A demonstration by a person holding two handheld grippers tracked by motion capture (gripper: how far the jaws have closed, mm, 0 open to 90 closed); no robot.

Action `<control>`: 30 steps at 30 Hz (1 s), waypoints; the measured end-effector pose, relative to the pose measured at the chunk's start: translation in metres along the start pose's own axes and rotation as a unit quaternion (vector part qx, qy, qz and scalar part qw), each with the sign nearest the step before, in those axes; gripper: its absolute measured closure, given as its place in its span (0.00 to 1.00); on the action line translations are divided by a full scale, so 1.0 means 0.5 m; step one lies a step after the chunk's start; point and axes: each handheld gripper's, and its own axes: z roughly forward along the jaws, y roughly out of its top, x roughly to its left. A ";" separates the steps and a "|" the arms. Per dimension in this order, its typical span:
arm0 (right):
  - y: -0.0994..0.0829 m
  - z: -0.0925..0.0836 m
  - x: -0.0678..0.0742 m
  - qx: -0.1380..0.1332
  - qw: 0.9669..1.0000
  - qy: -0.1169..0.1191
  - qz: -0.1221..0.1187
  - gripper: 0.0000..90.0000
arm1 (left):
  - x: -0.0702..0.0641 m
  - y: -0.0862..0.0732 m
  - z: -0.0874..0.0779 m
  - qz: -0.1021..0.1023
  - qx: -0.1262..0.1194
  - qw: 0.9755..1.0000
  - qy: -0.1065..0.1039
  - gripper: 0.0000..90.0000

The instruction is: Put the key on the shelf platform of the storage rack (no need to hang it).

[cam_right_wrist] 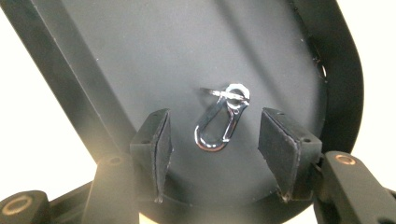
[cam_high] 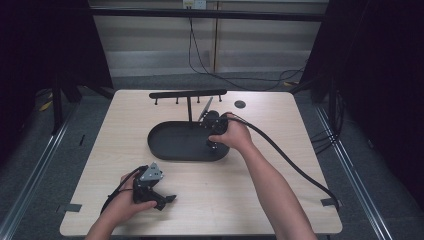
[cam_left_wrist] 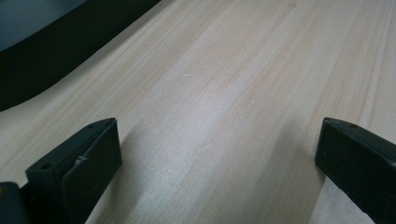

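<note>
Here lies a silver carabiner clip [cam_right_wrist: 219, 123] with its small ring, flat on the black oval tray [cam_right_wrist: 116, 56] at centre frame, loose between the half-open jaws of the right gripper [cam_right_wrist: 212, 140], neither pad touching. Probably set down for storage. Behind stands a hook rack [cam_high: 187, 93]; lower left rests the left gripper [cam_high: 156, 192], jaws wide and empty over the wooden table [cam_left_wrist: 233, 70].

A shiny silver snap hook [cam_right_wrist: 218, 127] with a small ring at its top lies flat on the black oval tray [cam_right_wrist: 140, 56], near its rounded end.
</note>
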 end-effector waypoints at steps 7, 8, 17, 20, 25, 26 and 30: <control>-0.014 -0.016 -0.004 -0.002 1.000 0.004 0.007 0.47 | 0.000 0.000 0.000 0.001 0.000 1.000 0.000 0.00; -0.017 -0.019 -0.004 -0.003 1.000 0.006 0.006 0.46 | 0.000 0.000 0.000 0.000 0.000 1.000 0.000 0.00; -0.019 -0.029 0.013 -0.009 1.000 0.016 -0.009 0.45 | 0.000 0.000 0.000 0.000 0.000 1.000 0.001 0.00; -0.020 -0.036 0.021 -0.011 1.000 0.015 -0.014 0.45 | 0.000 0.000 0.000 0.000 0.000 1.000 0.001 0.00; -0.025 -0.051 0.029 -0.011 1.000 0.016 -0.019 0.44 | 0.000 0.000 0.000 0.001 -0.001 1.000 0.001 0.00; -0.027 -0.057 0.030 -0.014 1.000 0.018 -0.019 0.44 | 0.000 0.000 0.000 0.001 -0.001 1.000 0.001 0.00; -0.029 -0.064 0.032 -0.014 1.000 0.016 -0.023 0.43 | 0.000 0.000 0.000 0.001 0.001 1.000 0.000 0.00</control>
